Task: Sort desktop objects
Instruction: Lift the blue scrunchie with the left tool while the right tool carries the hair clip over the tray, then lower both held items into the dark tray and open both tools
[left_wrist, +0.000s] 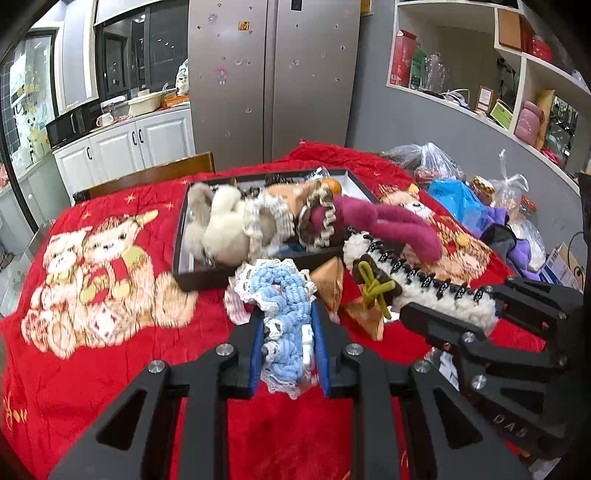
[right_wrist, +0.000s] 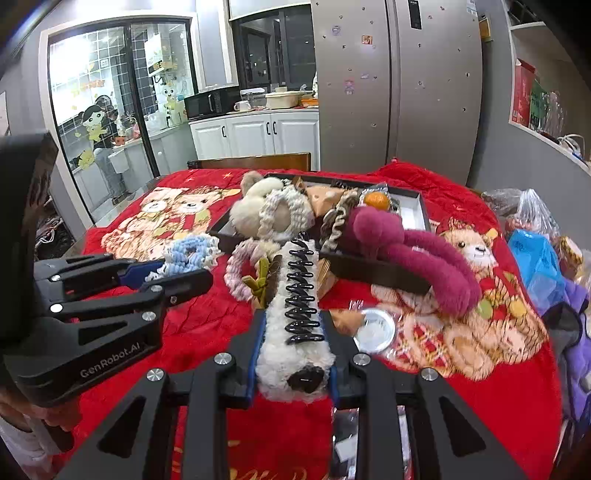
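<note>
The sorting looks about halfway done. A dark tray (left_wrist: 184, 258) on the red tabletop (left_wrist: 110, 354) already holds a heap of fluffy hair accessories: a cream plush clip (left_wrist: 225, 229), a crocheted scrunchie, and a magenta plush clip (left_wrist: 388, 225) that hangs over the tray's near right rim.

The left hand-held gripper (left_wrist: 289, 354) is clenched on a blue crocheted scrunchie (left_wrist: 284, 295), held just in front of the tray's near edge. The right hand-held gripper (right_wrist: 293, 354) is clamped on a long white fleecy hair clip (right_wrist: 295, 332) with black teeth.

Left on the tabletop near the tray's front edge are a pink scrunchie (right_wrist: 240, 269), an olive-green knotted hair tie (left_wrist: 373, 291) and a small round tin (right_wrist: 375, 330) in clear wrap. By my reckoning, both held pieces go to the tray next.
</note>
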